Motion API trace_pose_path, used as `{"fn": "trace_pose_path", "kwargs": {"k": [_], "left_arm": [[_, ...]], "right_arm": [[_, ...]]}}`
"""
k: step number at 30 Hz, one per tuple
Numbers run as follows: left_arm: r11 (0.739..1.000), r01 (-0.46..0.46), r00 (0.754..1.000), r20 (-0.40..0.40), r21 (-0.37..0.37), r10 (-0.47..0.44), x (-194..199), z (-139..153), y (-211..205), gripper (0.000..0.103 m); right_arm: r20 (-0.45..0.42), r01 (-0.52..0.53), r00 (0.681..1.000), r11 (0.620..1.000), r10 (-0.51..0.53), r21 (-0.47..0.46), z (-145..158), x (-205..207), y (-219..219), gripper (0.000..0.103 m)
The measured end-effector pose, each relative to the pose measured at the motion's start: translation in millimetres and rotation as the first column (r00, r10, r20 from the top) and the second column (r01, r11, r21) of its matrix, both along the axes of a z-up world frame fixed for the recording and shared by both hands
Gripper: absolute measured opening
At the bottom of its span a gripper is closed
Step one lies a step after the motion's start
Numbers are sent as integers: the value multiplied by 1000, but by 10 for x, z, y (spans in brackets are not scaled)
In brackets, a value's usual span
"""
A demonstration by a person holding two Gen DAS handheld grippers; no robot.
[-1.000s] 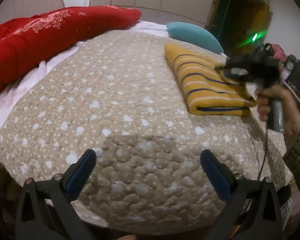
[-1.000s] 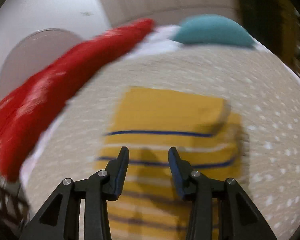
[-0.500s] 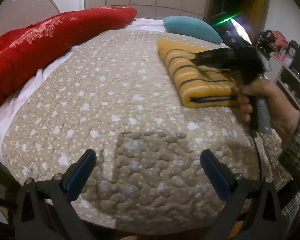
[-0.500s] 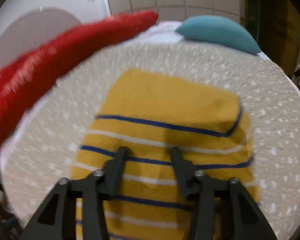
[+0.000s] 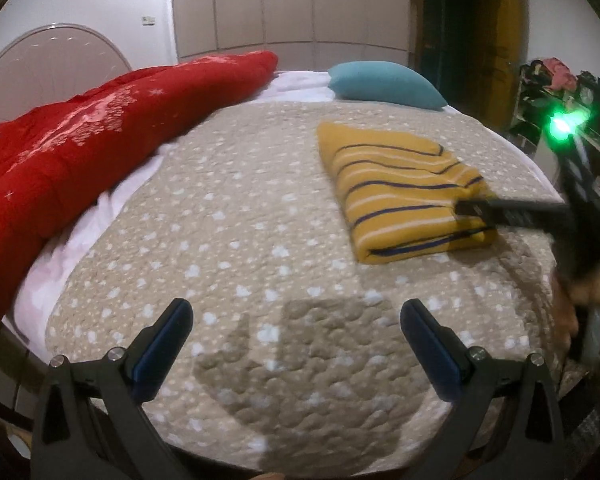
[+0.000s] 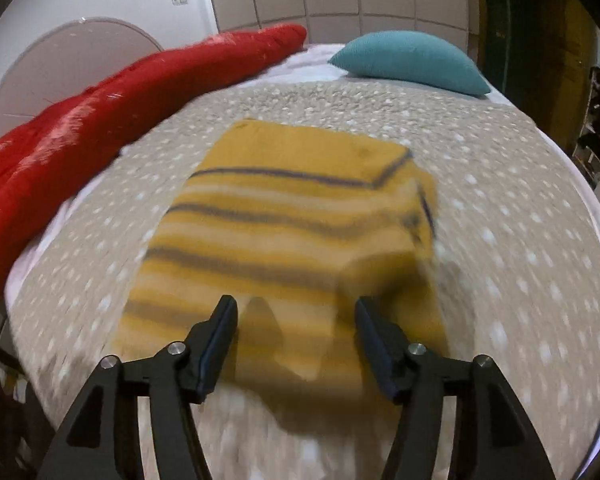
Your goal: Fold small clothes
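A folded mustard-yellow garment with navy and white stripes [image 5: 404, 192] lies on the beige dotted quilt [image 5: 240, 240], toward its right side. It also shows in the right wrist view [image 6: 292, 236], blurred by motion. My left gripper [image 5: 296, 336] is open and empty, low over the near edge of the bed, well apart from the garment. My right gripper [image 6: 296, 320] is open and empty, hovering just above the garment's near edge. In the left wrist view the right gripper [image 5: 472, 210] reaches in from the right over the garment's near right corner.
A red duvet [image 5: 92, 144] is bunched along the left side of the bed. A teal pillow [image 5: 384, 84] lies at the far end. A white headboard [image 5: 48, 60] stands far left. Shelves with clutter [image 5: 556, 80] stand to the right.
My right gripper has opened wider and pulled back toward the garment's near edge. The left gripper has stayed open at the bed's near edge, tilting up a little.
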State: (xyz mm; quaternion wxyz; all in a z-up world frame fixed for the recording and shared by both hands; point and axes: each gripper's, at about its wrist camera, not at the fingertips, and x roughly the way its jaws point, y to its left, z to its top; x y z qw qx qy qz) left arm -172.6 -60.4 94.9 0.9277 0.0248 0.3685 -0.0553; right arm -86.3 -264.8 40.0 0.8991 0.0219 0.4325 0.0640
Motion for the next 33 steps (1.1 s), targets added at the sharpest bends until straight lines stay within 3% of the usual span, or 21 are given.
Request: {"fn": "trace_pose_path", "kwargs": {"k": [4,8,19,33], "left_arm": [[998,44,998,-38,-35,-45,128,-16,-204,103],[998,59,997,-53,10,-58,293,-82,-466,103],[991,118,988,-106,65,-111,560,-306,-932,103],[990,110,979,-183,91,-92,737,-587,-1040,103]], "right_arm": [[43,42,998,995,-38,-95,54,-338,-118,71],[73,92,994,982,-81,-164,93,-524,-259,75],[60,187,982,976,-181,-114,-83,-457,-632,78],[60,238,970,968,-234,-84,-165,-410,-744,81]]}}
